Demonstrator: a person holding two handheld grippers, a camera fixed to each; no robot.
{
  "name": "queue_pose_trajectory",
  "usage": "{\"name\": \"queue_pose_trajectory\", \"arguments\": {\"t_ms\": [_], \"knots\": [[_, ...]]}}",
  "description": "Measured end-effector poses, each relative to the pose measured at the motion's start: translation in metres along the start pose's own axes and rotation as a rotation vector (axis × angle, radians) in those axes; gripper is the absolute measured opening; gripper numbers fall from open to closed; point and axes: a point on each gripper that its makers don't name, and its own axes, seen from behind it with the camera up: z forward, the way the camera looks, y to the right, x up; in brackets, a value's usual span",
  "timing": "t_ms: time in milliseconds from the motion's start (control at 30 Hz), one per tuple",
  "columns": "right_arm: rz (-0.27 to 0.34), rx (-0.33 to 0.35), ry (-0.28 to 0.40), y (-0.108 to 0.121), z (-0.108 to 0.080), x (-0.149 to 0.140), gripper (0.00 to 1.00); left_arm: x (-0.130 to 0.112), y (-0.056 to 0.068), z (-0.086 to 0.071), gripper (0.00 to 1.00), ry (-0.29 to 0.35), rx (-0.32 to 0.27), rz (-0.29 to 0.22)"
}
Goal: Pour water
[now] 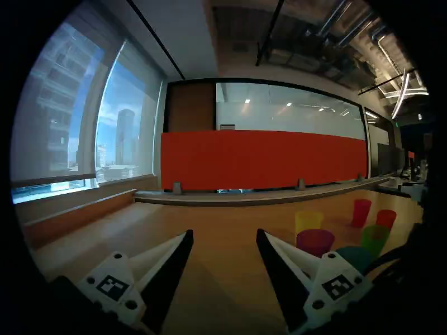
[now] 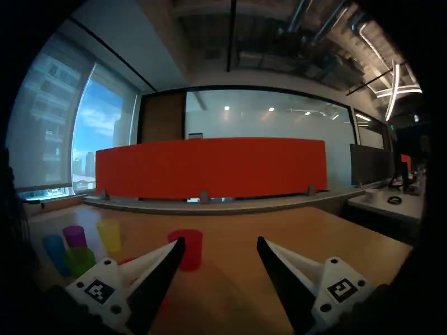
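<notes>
Hovering over a wooden table (image 1: 223, 218), the left gripper (image 1: 224, 233) holds its two fingers spread wide, with nothing between them. In the left gripper view, a cluster of translucent plastic cups stands on the table off to the right of the right-hand finger. A yellow cup (image 1: 309, 220) and a magenta cup (image 1: 315, 241) are nearest that fingertip. A teal cup (image 1: 353, 257) shows just behind the finger's marker block, with a green cup (image 1: 374, 237) beside it. A tall red cup (image 1: 361, 212) and a short red cup (image 1: 386, 218) stand farther off. Whether any cup holds water cannot be told.

The right gripper (image 2: 220, 240) is likewise wide open and grips nothing. In the right gripper view, one red cup (image 2: 187, 248) stands upright just beyond the left-hand fingertip, partly hidden behind it. The other cups are grouped well to the left of that finger: yellow (image 2: 110, 234), purple (image 2: 74, 235), blue (image 2: 55, 251) and green (image 2: 80, 259). A sliver of red also peeks from under the left-hand finger. Their contents cannot be made out here either.

Both views face a red partition (image 1: 262, 159) at the table's far edge. The right gripper view also takes in a dark monitor (image 2: 371, 164) beyond the right-hand finger, while the left gripper view takes in a broad window (image 1: 120, 137) beyond the left-hand one.
</notes>
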Motion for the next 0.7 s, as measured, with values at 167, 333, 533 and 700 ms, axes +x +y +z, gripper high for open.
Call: {"name": "queue_pose_trajectory", "arguments": {"t_ms": [167, 333, 533, 700], "knots": [[-0.015, -0.004, 0.001, -0.0013, 0.0004, 0.0005, 0.99, 0.0001, -0.0002, 0.0003, 0.83, 0.0, 0.0, 0.0], [-0.028, -0.004, 0.001, -0.0032, -0.0001, 0.0009, 0.99, -0.0002, -0.0007, -0.0001, 0.83, 0.0, 0.0, 0.0], [-0.029, -0.009, 0.0, -0.0016, -0.0014, 0.0007, 0.99, -0.0007, -0.0003, -0.0005, 0.83, 0.0, 0.0, 0.0], [-0.028, -0.009, 0.0, -0.0008, -0.0016, -0.0003, 0.99, -0.0006, -0.0001, -0.0007, 0.83, 0.0, 0.0, 0.0]]}}
